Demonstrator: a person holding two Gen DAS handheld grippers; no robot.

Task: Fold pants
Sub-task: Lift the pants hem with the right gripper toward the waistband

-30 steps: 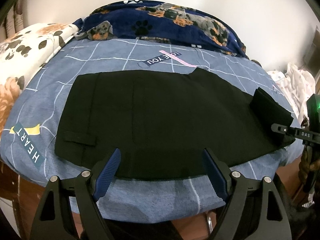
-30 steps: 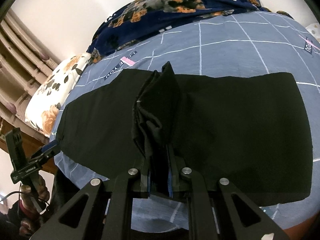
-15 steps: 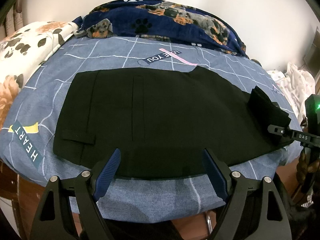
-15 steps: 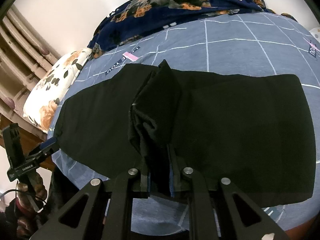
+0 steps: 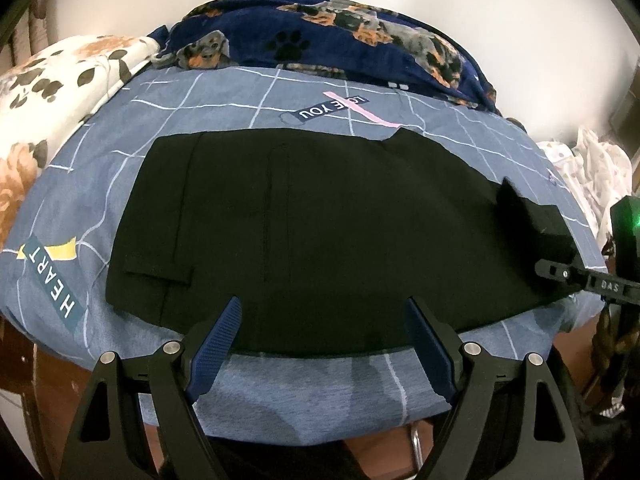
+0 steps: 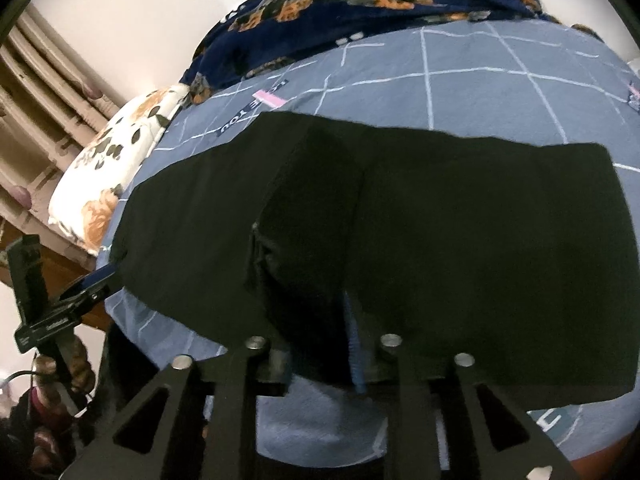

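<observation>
The black pants point(image 5: 320, 232) are spread across mid-frame, beyond the released left gripper point(image 5: 320, 344). A raised fold is flanked by the right gripper point(image 6: 320, 336), its jaws just opening.

Counts from my two cameras: one pair of black pants point(image 5: 320, 216) on one bed with a blue grid sheet point(image 5: 460, 128). One navy dog-print blanket point(image 5: 332, 36) at the far edge. One floral pillow point(image 5: 52, 92). Two grippers of mine: left gripper point(image 5: 320, 344), right gripper point(image 6: 316, 344). Printed word labels on the sheet: two readable in the left view.
</observation>
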